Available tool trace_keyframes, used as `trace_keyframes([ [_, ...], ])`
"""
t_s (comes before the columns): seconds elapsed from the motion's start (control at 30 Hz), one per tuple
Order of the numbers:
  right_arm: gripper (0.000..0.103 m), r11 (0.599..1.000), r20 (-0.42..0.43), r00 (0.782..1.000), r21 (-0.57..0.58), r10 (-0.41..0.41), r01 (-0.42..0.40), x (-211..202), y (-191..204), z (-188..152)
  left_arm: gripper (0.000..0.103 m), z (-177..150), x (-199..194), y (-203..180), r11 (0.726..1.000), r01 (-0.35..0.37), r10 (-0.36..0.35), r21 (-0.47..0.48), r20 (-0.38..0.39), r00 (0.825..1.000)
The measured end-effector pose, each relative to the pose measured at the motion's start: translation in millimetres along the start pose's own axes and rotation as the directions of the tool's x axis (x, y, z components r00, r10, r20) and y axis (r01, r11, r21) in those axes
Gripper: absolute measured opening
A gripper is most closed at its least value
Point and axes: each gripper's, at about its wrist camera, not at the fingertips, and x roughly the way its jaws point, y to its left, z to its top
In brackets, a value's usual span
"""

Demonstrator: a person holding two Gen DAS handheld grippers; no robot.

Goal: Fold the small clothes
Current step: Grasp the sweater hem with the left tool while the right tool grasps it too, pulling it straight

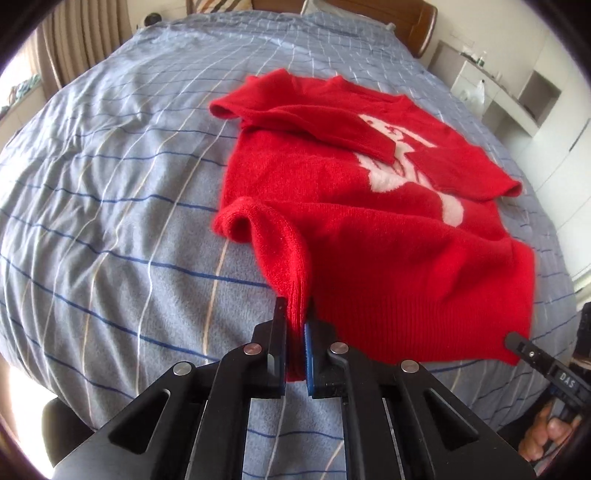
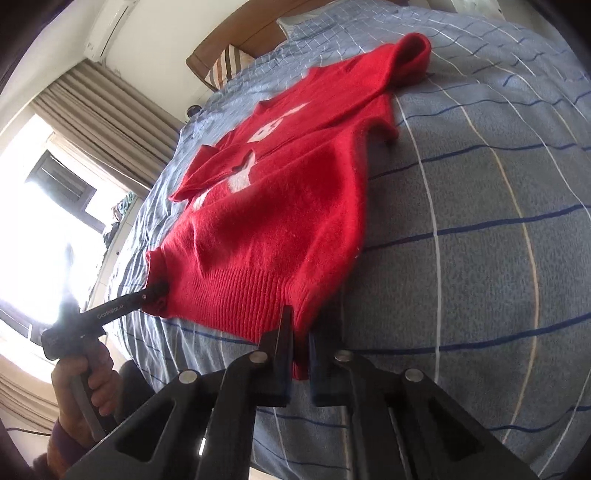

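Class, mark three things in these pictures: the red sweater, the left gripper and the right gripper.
red sweater (image 1: 332,229): left wrist view, on its front body panel.
left gripper (image 1: 295,317): left wrist view, between its fingertips, on the pinched hem.
right gripper (image 2: 301,332): right wrist view, between its fingertips, on the hem corner.

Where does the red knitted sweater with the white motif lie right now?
The red knitted sweater lies flat on the blue striped bedspread, collar toward the wooden headboard; the left gripper and right gripper pinch its ribbed hem corners.
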Motion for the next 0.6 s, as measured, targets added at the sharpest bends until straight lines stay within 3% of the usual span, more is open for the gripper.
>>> trace_keyframes([
  [0.1, 0.006, 1.0, -0.009, 1.0, -0.007, 0.027, -0.027, -33, 1, -5, 0.006, -17, -31, 15, 0.994, 0.106, -0.106, -0.032, -0.014, 0.994],
  [0.17, 0.006, 0.999, -0.037, 0.999, 0.001, 0.036, -0.036, -54, 0, -12, 0.005, -32, -43, 18, 0.991, 0.129, -0.13, -0.026, -0.04, 0.991],
  [0.3, 0.006, 1.0, -0.096, 0.995, 0.025, 0.005, -0.002, -64, -10, -23, 0.004, -57, -29, 23, 0.995, 0.096, -0.097, -0.013, -0.095, 0.991],
  [0.37, 0.006, 0.999, -0.11, 0.993, 0.024, -0.033, 0.036, -51, -15, -24, 0.004, -61, -13, 33, 0.995, 0.086, -0.092, -0.057, -0.111, 0.99],
  [0.53, 0.006, 0.992, -0.108, 0.986, -0.027, -0.125, 0.123, -22, -16, -22, 0.004, -59, 1, 39, 0.992, 0.099, -0.106, -0.085, -0.09, 0.99],
  [0.6, 0.006, 0.992, -0.106, 0.986, -0.014, -0.126, 0.125, -18, -17, -22, 0.004, -60, 4, 38, 0.996, 0.046, -0.054, -0.081, -0.091, 0.994],
])
